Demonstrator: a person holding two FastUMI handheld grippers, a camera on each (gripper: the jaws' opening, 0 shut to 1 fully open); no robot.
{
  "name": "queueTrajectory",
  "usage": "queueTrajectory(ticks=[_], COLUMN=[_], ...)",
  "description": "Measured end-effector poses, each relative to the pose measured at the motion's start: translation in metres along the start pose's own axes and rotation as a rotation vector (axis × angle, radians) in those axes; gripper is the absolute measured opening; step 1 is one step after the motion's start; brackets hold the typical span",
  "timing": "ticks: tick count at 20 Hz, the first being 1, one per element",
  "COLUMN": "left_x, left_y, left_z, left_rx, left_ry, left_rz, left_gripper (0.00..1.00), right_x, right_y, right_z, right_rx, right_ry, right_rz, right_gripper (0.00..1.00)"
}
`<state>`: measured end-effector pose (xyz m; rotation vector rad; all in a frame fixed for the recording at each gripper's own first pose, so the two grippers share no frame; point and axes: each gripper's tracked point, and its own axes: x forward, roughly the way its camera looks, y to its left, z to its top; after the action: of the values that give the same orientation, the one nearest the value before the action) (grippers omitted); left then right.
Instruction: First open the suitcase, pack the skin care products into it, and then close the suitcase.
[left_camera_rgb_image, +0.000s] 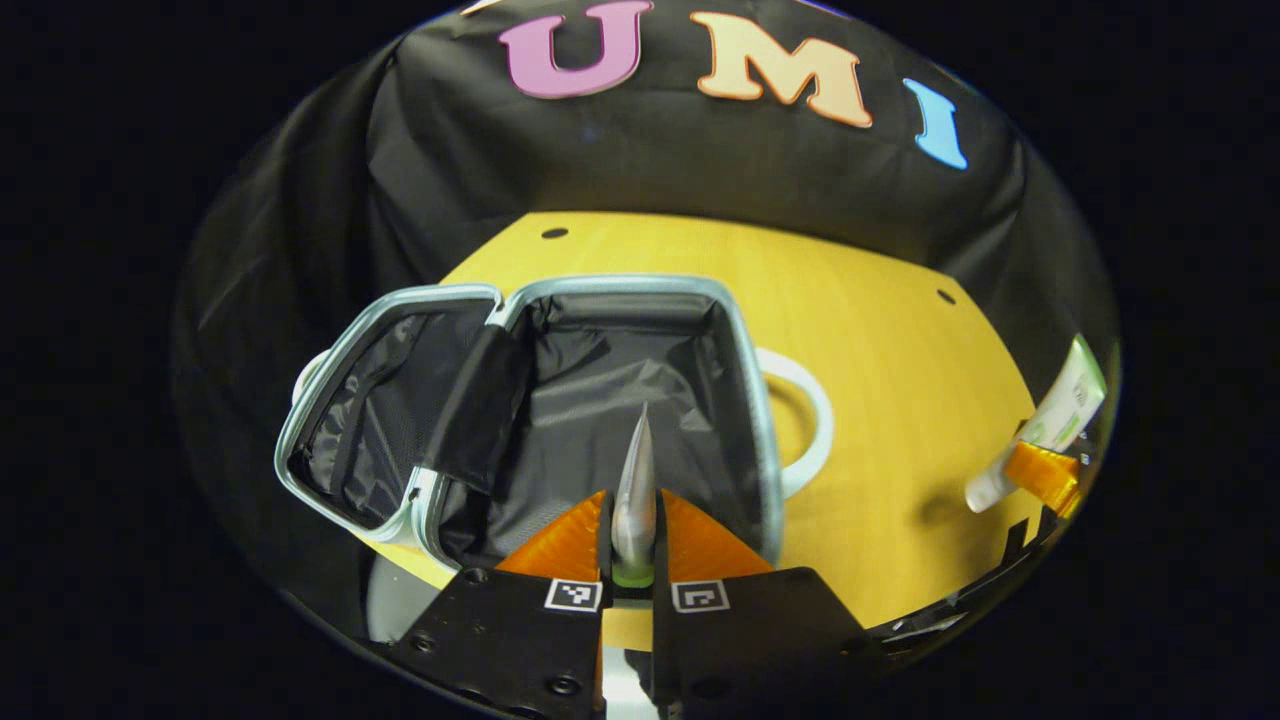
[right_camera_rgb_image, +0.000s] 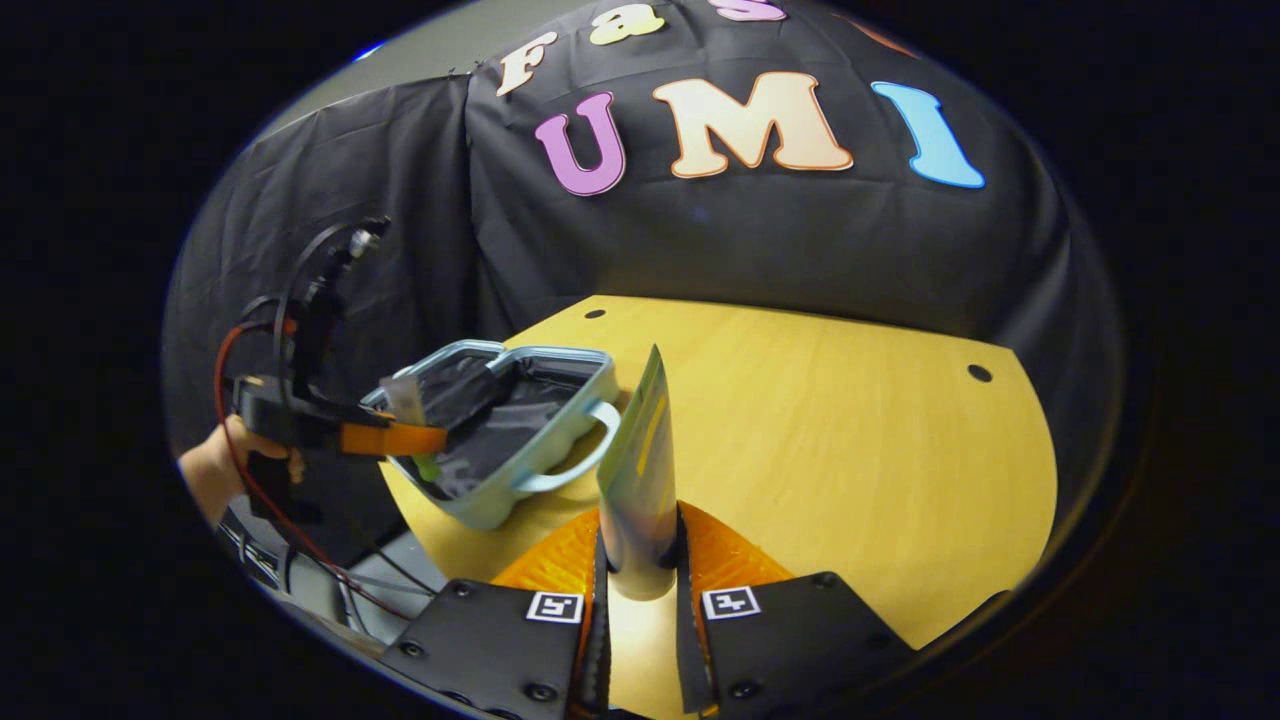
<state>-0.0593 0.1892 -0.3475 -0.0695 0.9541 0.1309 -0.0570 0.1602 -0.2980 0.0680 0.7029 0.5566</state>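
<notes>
In the left gripper view, the left gripper (left_camera_rgb_image: 634, 545) squeezes a silver tube (left_camera_rgb_image: 636, 490) over the open suitcase (left_camera_rgb_image: 745, 350) on the yellow table (left_camera_rgb_image: 900, 400).

In the right gripper view, the right gripper (right_camera_rgb_image: 640, 555) pinches a bigger tube (right_camera_rgb_image: 640, 470), maybe face cream. The suitcase (right_camera_rgb_image: 545, 455) sits far left.
</notes>
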Motion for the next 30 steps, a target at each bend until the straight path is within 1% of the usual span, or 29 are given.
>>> queueTrajectory(ticks=[2,3,4,5,6,7,8,9,10,11,12,14,15,16,18,20,21,22,23,24,25,26,27,28,29,30], left_x=[0.018,0.025,0.033,0.038,0.044,0.051,0.055,0.056,0.055,0.051,0.047,0.036,0.031,0.027,0.014,0.008,0.006,0.007,0.007,0.005,0.005,0.003,0.002,0.000,0.000,0.001], left_y=[0.019,0.027,0.026,0.025,0.025,0.025,0.025,0.021,0.015,0.015,0.016,0.032,0.045,0.055,0.074,0.099,0.114,0.130,0.149,0.166,0.186,0.205,0.224,0.240,0.261,0.282], left_z=[-0.004,-0.005,-0.003,0.000,0.000,-0.001,-0.001,0.002,0.007,0.014,0.022,0.042,0.054,0.066,0.090,0.103,0.108,0.109,0.109,0.109,0.110,0.108,0.107,0.101,0.098,0.095], left_rx=[0.011,-0.002,-0.006,0.001,0.009,0.022,0.028,0.019,0.002,-0.010,-0.017,-0.004,0.009,0.008,-0.044,-0.100,-0.109,-0.114,-0.118,-0.124,-0.137,-0.155,-0.175,-0.196,-0.210,-0.224], left_ry=[0.064,0.081,0.087,0.080,0.086,0.090,0.084,0.073,0.056,0.038,0.012,-0.041,-0.068,-0.099,-0.157,-0.192,-0.202,-0.209,-0.207,-0.212,-0.220,-0.225,-0.224,-0.226,-0.220,-0.218], left_rz=[-0.010,-0.013,-0.041,-0.071,-0.092,-0.111,-0.131,-0.167,-0.210,-0.232,-0.256,-0.260,-0.242,-0.239,-0.237,-0.228,-0.216,-0.192,-0.161,-0.128,-0.102,-0.073,-0.046,-0.014,0.021,0.058], left_gripper=[0.11,0.11,0.11,0.11,0.12,0.16,0.17,0.19,0.28,0.30,0.52,0.75,0.84,0.86,0.85,0.85,0.85,0.86,0.86,0.86,0.90,0.86,0.86,0.86,0.90,0.86], right_x=[0.015,0.024,0.033,0.041,0.050,0.060,0.071,0.080,0.090,0.097,0.104,0.124,0.132,0.140,0.155,0.167,0.170,0.172,0.176,0.180,0.183,0.186,0.186,0.187,0.185,0.182], right_y=[0.036,0.053,0.068,0.085,0.098,0.110,0.119,0.128,0.134,0.139,0.144,0.148,0.147,0.149,0.153,0.156,0.156,0.158,0.159,0.158,0.157,0.153,0.152,0.156,0.157,0.155], right_z=[-0.002,-0.002,-0.001,0.000,0.003,0.005,0.007,0.006,0.004,0.000,-0.004,-0.019,-0.026,-0.034,-0.047,-0.050,-0.053,-0.054,-0.048,-0.046,-0.046,-0.046,-0.045,-0.040,-0.036,-0.030], right_rx=[0.033,0.037,0.043,0.052,0.063,0.072,0.080,0.083,0.086,0.092,0.110,0.147,0.164,0.189,0.198,0.165,0.152,0.145,0.151,0.142,0.135,0.126,0.130,0.149,0.170,0.179], right_ry=[0.035,0.049,0.071,0.086,0.090,0.105,0.116,0.132,0.152,0.169,0.188,0.228,0.243,0.268,0.305,0.314,0.320,0.333,0.315,0.312,0.312,0.315,0.315,0.307,0.304,0.294], right_rz=[0.040,0.052,0.068,0.086,0.094,0.102,0.105,0.104,0.098,0.089,0.090,0.067,0.054,0.047,0.026,0.012,-0.012,-0.017,-0.026,-0.037,-0.050,-0.068,-0.076,-0.071,-0.076,-0.089], right_gripper=[0.29,0.29,0.29,0.26,0.29,0.29,0.29,0.29,0.29,0.29,0.29,0.29,0.26,0.29,0.29,0.29,0.29,0.29,0.27,0.33,0.31,0.39,0.36,0.36,0.50,0.64])
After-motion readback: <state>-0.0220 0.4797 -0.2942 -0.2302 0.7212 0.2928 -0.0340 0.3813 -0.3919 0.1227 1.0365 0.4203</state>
